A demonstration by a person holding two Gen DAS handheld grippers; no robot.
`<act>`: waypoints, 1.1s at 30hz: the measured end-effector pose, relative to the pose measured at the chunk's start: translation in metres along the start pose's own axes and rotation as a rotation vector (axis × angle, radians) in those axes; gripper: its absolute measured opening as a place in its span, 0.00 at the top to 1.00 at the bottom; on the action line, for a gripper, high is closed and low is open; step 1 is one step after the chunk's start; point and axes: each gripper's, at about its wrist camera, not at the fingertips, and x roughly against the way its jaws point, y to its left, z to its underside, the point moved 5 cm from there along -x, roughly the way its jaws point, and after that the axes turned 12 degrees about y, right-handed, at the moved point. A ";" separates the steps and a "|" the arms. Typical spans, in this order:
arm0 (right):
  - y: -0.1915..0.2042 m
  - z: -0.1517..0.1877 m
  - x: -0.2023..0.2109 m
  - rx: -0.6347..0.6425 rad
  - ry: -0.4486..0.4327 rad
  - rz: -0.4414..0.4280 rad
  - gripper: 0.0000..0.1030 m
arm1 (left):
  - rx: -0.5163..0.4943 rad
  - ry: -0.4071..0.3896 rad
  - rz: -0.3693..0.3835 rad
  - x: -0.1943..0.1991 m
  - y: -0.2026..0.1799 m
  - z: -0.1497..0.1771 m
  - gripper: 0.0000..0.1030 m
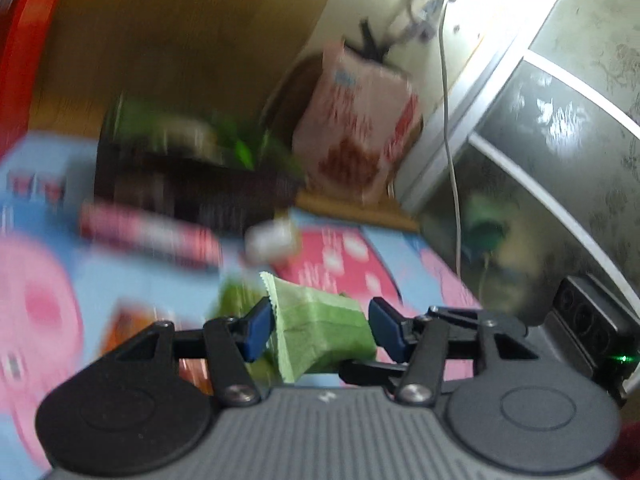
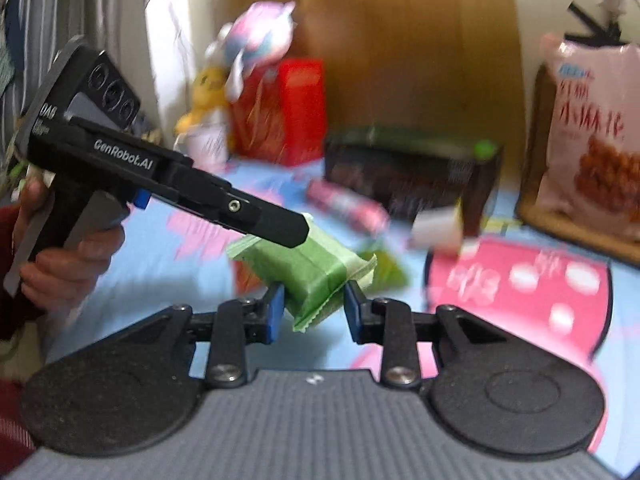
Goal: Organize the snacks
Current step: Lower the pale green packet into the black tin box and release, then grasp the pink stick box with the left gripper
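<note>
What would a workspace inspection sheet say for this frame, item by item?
Surface: blue and pink cartoon-printed mat, blurred.
Job's things: green crimped-edge snack packet held aloft; dark rectangular box, pink tube-shaped pack and small white pack on the mat; large pink snack bag upright behind.
Clutter: red carton, pastel plush toy, yellow plush toy.
Grippers: left gripper and right gripper each have blue pads against the packet's sides.
Cables: white cable hanging by the cabinet.
Surroundings: brown wooden panel, grey patterned cabinet.
</note>
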 end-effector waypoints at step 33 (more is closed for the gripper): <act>-0.054 -0.065 -0.103 -0.164 0.051 0.061 0.41 | 0.283 -0.204 -0.367 0.022 0.121 -0.021 0.35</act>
